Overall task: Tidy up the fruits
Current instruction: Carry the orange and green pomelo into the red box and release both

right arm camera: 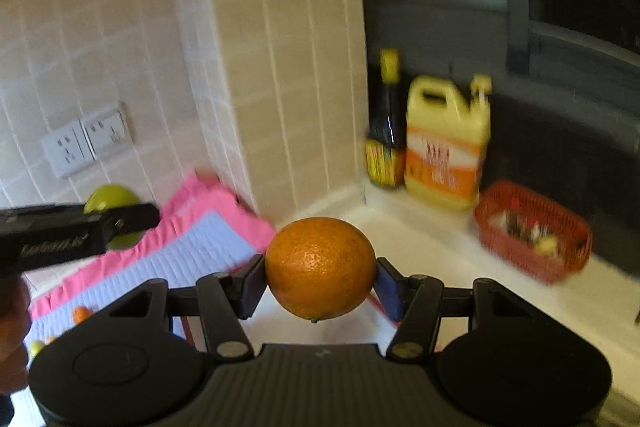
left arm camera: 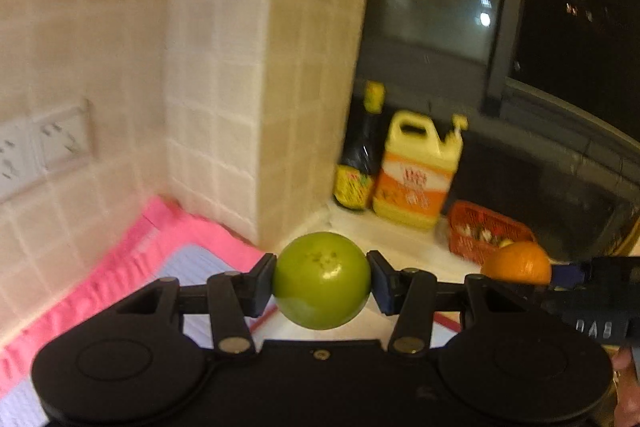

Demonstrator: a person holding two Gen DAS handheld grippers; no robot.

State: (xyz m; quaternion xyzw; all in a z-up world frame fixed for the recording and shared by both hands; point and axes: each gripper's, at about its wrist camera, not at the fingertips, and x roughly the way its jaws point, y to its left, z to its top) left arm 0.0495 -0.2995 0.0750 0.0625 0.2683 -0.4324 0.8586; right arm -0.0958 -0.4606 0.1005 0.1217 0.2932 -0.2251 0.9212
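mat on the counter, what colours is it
The mat is pale blue with a pink border, clearest in the right wrist view.

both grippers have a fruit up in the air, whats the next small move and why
Probably lower one fruit first. The left gripper is shut on the green fruit and the right gripper on the orange, both above the pink-edged mat, where small fruits already lie.

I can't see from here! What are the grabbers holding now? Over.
Left hand-held gripper shut on green fruit. Right hand-held gripper shut on orange. Both aloft over counter; nothing in the way.
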